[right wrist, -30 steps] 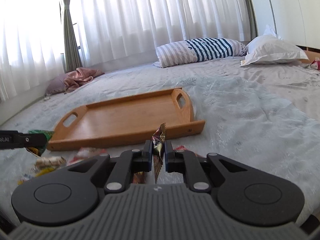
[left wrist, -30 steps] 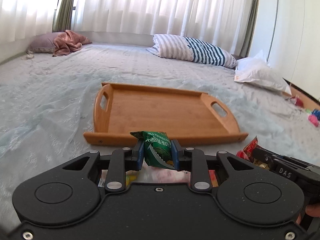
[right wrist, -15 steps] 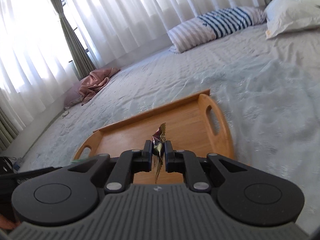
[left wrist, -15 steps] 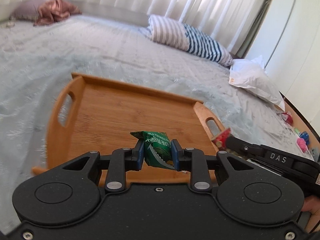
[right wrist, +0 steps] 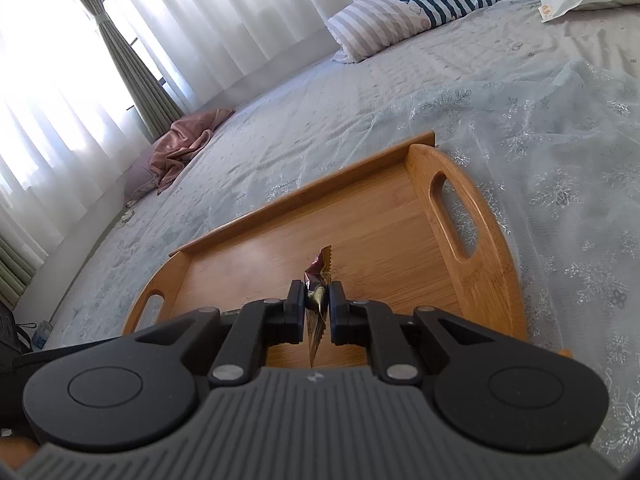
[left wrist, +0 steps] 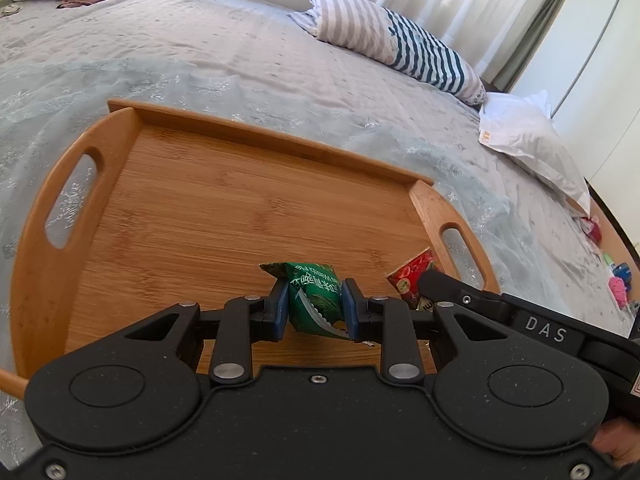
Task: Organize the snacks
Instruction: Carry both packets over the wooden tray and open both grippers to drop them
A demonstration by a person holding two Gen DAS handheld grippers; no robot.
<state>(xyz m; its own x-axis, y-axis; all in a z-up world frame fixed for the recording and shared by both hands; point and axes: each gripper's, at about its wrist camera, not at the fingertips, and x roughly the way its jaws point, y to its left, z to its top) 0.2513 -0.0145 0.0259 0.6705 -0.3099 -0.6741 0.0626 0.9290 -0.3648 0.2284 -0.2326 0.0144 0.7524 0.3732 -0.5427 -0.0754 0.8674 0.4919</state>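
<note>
Left gripper (left wrist: 315, 305) pinching a green packet (left wrist: 314, 298) over the tray (left wrist: 224, 216), right gripper (right wrist: 315, 305) clamping a thin, possibly red, wrapper (right wrist: 318, 280), bed (right wrist: 540, 92) lying beneath.

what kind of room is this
Most likely a bedroom: the wooden tray sits on a bed's pale bedspread, with a striped pillow and sheer curtains behind.

Sunlit sheer curtains (right wrist: 224, 20), wide bed (left wrist: 200, 52), striped pillow (left wrist: 392, 36)
</note>
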